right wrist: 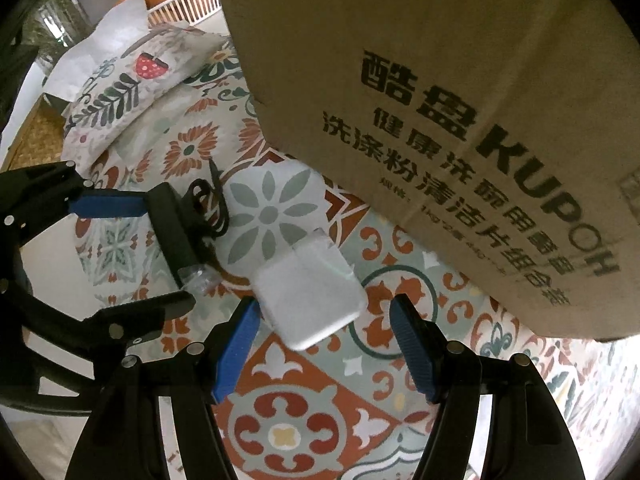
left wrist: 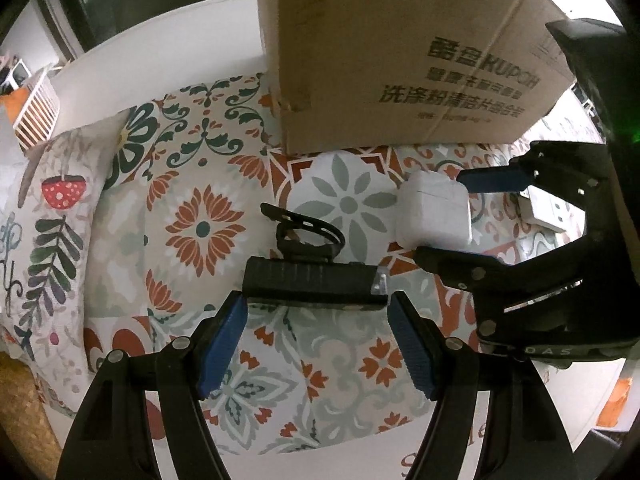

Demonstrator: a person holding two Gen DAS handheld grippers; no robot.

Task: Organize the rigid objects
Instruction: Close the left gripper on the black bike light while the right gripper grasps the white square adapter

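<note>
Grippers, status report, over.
Left gripper open over black light. Right gripper open over white case. Cardboard box close behind.

Both wrist cameras look steeply down, close over the patterned cloth (left wrist: 200,184), sharing the cardboard box (left wrist: 400,60) at twelve o'clock, the black bike light (right wrist: 176,232) and the white charger (right wrist: 308,300).
</note>
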